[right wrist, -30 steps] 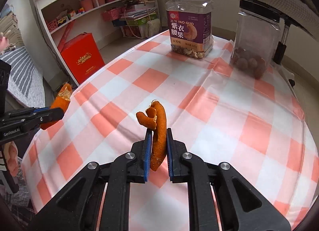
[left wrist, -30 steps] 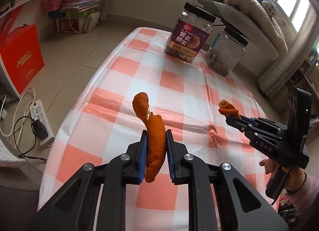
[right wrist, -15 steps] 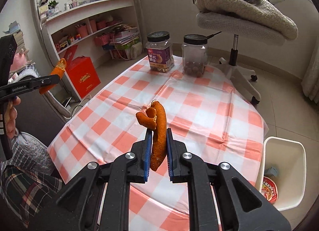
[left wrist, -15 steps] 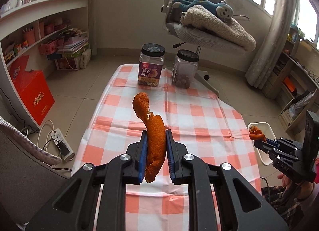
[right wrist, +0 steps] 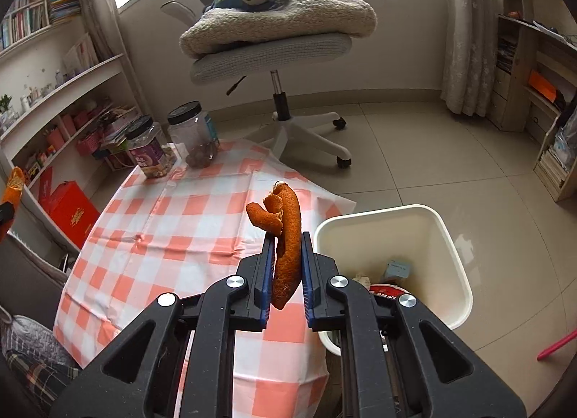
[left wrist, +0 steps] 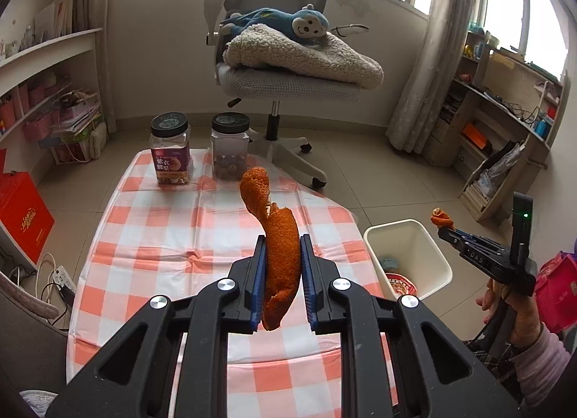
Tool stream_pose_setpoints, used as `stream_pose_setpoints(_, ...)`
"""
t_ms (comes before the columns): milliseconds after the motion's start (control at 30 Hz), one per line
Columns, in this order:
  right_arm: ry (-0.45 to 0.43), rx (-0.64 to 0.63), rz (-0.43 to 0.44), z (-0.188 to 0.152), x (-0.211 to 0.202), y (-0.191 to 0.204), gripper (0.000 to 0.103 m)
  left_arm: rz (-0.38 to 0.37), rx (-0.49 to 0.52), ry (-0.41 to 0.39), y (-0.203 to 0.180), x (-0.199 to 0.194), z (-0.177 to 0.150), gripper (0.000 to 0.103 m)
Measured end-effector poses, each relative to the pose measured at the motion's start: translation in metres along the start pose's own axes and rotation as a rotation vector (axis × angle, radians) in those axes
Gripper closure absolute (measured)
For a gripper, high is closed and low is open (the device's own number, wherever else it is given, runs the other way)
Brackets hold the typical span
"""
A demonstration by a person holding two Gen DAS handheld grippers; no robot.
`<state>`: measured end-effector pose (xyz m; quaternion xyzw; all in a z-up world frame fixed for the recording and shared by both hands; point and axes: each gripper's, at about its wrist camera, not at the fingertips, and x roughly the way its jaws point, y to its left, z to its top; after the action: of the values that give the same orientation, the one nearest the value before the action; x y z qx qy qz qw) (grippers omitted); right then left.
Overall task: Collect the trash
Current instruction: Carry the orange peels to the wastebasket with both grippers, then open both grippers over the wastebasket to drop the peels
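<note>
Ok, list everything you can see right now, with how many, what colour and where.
orange peel pieces: 2, orange, one clamped in each gripper
trash bin: 1, white, on the floor right of the table, some rubbish inside
table: 1, orange and white checked cloth, centre
jars: 2, clear with black lids, far end of the table
office chair: 1, grey, behind the table
blanket: 1, cream, on the chair seat
monkey toy: 1, blue, on the blanket
red box: 1, on the floor at left
left gripper: black, jaws shut on peel
right gripper: black, jaws shut on peel
</note>
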<state>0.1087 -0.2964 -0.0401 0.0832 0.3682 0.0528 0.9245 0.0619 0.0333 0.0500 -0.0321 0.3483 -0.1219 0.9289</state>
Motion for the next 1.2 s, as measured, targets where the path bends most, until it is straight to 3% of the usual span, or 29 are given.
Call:
stream_pose_setpoints(200,0.064,0.2,-0.085,-0.001,0.014,-0.074,0.081,-0.094,0.018,0.028,-0.063,0.045,0.015,0.085)
stream_pose_setpoints(333,-0.007,0.262,-0.157,0.002,-0.005,-0.102,0.056,-0.16,0.034,0.046,-0.104,0.071,0.023,0.085)
stream_pose_setpoints(533,-0.083,0.331,-0.259,0.002,-0.03,-0.133,0.041,-0.241,0.058,0.071,-0.161,0.102,0.034,0.085)
stream_pose_setpoints(700,-0.157,0.361,-0.34,0.001,-0.051,-0.148,0.036,-0.299,0.085,0.081,-0.215,0.134,0.051,0.084)
stream_pose_setpoints(767,-0.18,0.381,-0.353,0.0,-0.058,-0.151,0.033,-0.319,0.092,0.108,-0.236,0.153,0.06,0.079)
stream_pose_setpoints(800,-0.191,0.386,-0.357,-0.001,-0.062,-0.152,0.032,-0.312,0.084,0.12,-0.243,0.16,0.063,0.074)
stream_pose_setpoints(867,-0.215,0.391,-0.373,-0.003,-0.068,-0.152,0.03,-0.308,0.071,0.111,-0.248,0.161,0.069,0.056)
stream_pose_setpoints(1000,-0.282,0.369,-0.4,-0.004,-0.079,-0.142,0.022,-0.258,0.085,0.009,-0.238,0.132,0.07,0.036)
stream_pose_setpoints(1100,-0.35,0.342,-0.397,-0.004,-0.088,-0.123,0.011,-0.121,0.128,-0.145,-0.221,0.095,0.061,0.023)
stream_pose_setpoints(1133,-0.377,0.331,-0.398,-0.004,-0.092,-0.114,0.006,-0.063,0.141,-0.214,-0.213,0.08,0.055,0.013)
stream_pose_setpoints(1200,-0.429,0.309,-0.399,-0.006,-0.098,-0.094,0.006,0.048,0.15,-0.355,-0.199,0.054,0.043,0.007)
